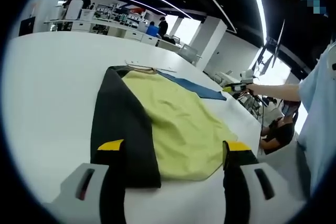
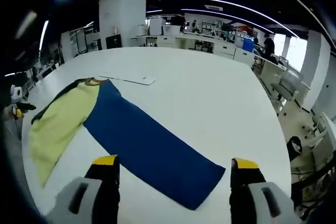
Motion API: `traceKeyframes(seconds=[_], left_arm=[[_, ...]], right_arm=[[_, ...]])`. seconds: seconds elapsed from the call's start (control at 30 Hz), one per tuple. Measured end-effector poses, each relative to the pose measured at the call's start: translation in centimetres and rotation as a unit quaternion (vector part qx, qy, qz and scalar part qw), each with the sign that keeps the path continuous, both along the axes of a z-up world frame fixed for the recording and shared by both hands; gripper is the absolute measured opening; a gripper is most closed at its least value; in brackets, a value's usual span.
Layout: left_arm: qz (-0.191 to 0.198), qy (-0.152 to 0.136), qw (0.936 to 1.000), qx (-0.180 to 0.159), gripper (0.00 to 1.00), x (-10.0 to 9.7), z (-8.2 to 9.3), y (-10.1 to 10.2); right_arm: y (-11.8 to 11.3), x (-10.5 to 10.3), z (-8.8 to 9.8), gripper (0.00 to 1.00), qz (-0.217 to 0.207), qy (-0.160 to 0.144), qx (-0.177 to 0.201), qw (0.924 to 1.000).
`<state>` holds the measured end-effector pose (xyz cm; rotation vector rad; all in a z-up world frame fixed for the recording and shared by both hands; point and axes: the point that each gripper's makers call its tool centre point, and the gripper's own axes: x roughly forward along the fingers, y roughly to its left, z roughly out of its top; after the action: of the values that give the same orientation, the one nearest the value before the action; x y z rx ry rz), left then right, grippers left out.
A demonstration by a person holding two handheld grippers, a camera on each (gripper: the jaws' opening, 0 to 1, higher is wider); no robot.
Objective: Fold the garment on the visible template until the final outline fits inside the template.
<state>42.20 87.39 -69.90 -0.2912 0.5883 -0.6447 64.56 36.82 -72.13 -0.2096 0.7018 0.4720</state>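
Note:
A garment lies flat on the white table (image 1: 47, 87). Its middle is yellow (image 1: 178, 124), one side is black (image 1: 118, 124) and the other is blue (image 1: 191, 86), with the collar at the far end. In the right gripper view the blue panel (image 2: 149, 148) runs toward me, and the yellow part (image 2: 58, 121) lies to its left. A thin white sheet (image 2: 128, 78) sits just past the collar. My left gripper (image 1: 174, 148) is open over the garment's near hem. My right gripper (image 2: 175, 163) is open above the near end of the blue panel. The right gripper (image 1: 236, 86) also appears beyond the blue side, held by a hand.
A person's arm (image 1: 275, 92) and light blue shirt (image 1: 317, 124) are at the right of the left gripper view. The table edge (image 2: 278, 129) runs along the right, with chairs beyond it. Desks and people stand far back (image 1: 155, 29).

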Motion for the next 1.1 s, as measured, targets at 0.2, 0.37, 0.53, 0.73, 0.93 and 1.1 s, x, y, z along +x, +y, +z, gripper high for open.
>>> traceKeyframes(seconds=[0.2, 0.37, 0.53, 0.73, 0.93, 1.1], left_arm=[[0.001, -0.005, 1.0000, 0.001, 0.72, -0.1, 0.3, 0.2], [0.007, -0.009, 0.9999, -0.003, 0.72, -0.1, 0.5, 0.6], [0.018, -0.016, 0.9997, -0.008, 0.71, 0.1, 0.8, 1.0], [0.017, -0.018, 0.9997, 0.001, 0.71, -0.2, 0.9, 1.3], [0.021, -0.019, 0.9996, 0.006, 0.70, -0.6, 0.9, 2.0], [0.026, -0.017, 0.9994, 0.017, 0.69, -1.2, 0.5, 2.6]], right_arm=[[1.5, -0.8, 0.9, 1.00, 0.025, -0.007, 0.006, 0.9996], [2.7, -1.6, 1.6, 1.00, 0.040, -0.009, 0.014, 0.9991], [3.9, -3.0, 2.3, 1.00, 0.051, -0.013, 0.020, 0.9984], [5.7, -5.4, 3.3, 1.00, 0.080, -0.016, 0.020, 0.9965], [8.1, -7.5, 5.0, 1.00, 0.109, -0.024, 0.033, 0.9932], [10.9, -9.2, 6.2, 1.00, 0.140, -0.033, 0.047, 0.9885]])
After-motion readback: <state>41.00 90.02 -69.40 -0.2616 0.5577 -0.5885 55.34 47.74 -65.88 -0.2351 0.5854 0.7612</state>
